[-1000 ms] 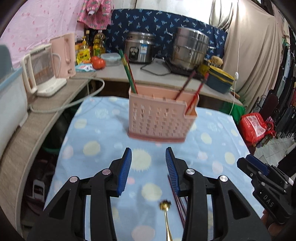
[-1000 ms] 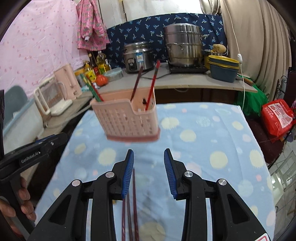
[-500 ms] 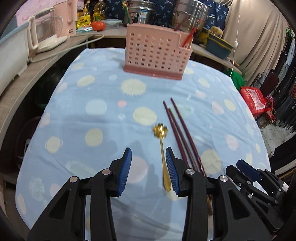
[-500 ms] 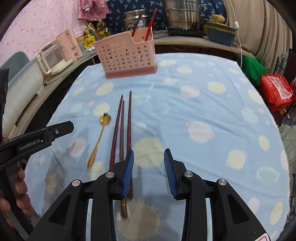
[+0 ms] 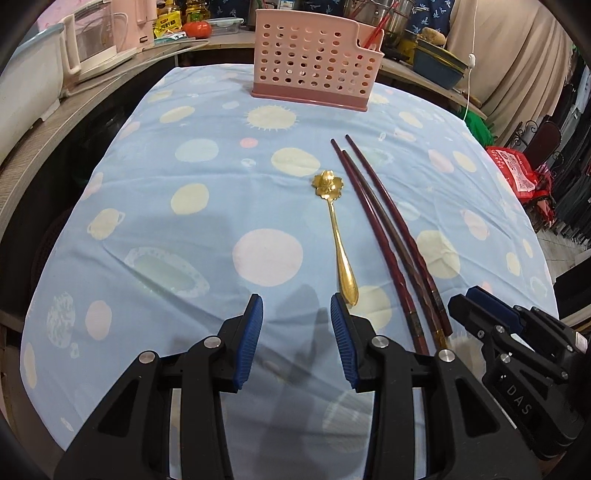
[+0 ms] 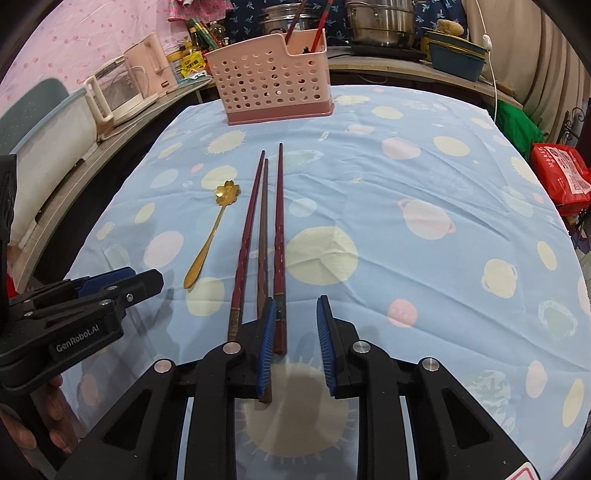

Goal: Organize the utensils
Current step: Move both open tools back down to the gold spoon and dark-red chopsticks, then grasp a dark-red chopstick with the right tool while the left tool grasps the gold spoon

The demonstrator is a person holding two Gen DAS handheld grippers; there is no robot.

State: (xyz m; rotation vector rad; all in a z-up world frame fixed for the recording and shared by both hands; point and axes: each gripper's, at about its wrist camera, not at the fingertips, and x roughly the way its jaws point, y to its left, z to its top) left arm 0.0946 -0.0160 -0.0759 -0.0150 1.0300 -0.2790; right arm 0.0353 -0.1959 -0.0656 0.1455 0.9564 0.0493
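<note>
A gold spoon [image 5: 336, 229] with a flower-shaped bowl lies on the blue spotted tablecloth [image 5: 184, 229]; it also shows in the right wrist view [image 6: 212, 232]. Three dark red chopsticks [image 5: 384, 236] lie side by side just right of it, also in the right wrist view [image 6: 264, 236]. A pink perforated utensil holder [image 5: 314, 59] stands at the far end with chopsticks in it, also in the right wrist view [image 6: 273, 79]. My left gripper [image 5: 296, 314] is open, just short of the spoon's handle end. My right gripper [image 6: 296, 317] is open over the chopsticks' near ends.
A counter runs along the left and back with a kettle [image 6: 153, 62], a white appliance [image 6: 114, 92], bottles, steel pots [image 6: 380, 18] and stacked bowls [image 6: 458, 55]. A red bag [image 6: 561, 177] sits off the table's right edge.
Both grippers have pulled back from the holder and tilted down towards the near end of the table. The spoon and chopsticks now lie in full view ahead.
</note>
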